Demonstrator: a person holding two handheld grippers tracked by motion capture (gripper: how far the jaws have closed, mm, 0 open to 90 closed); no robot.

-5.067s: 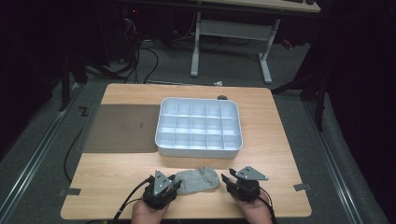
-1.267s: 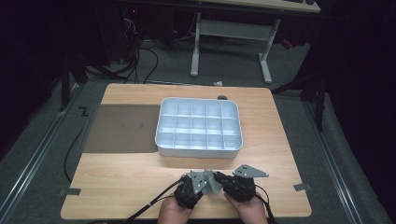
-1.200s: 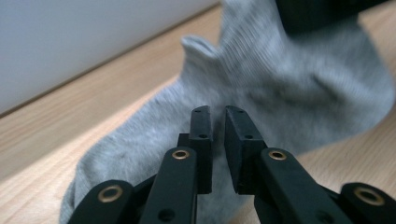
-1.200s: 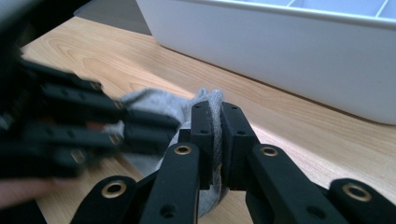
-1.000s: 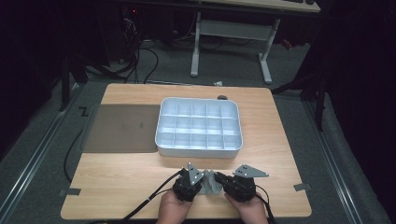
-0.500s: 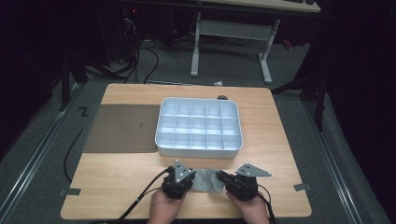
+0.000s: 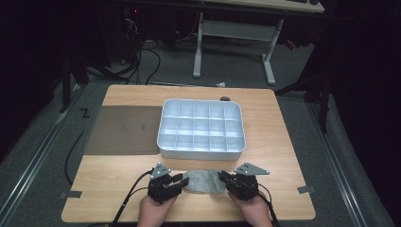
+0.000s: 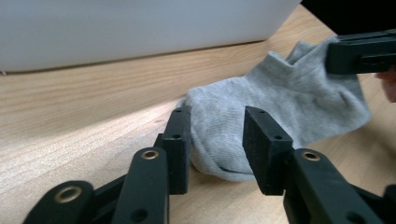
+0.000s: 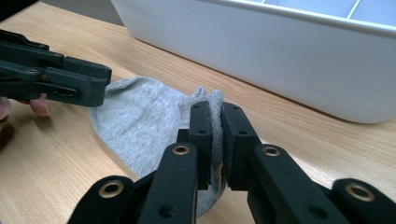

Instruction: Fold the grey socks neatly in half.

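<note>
The small grey knitted sock, at six o'clock from the white compartment tray, looks light and floppy. The right gripper is clamped on its edge; the left gripper stands apart around the other end, a good hold.

On your bench you have one grey sock, one white compartment tray, one dark mat, and two hand-held grippers, left hand-held gripper and right hand-held gripper.

knit cloth sock, seemingly plastic tray
</note>
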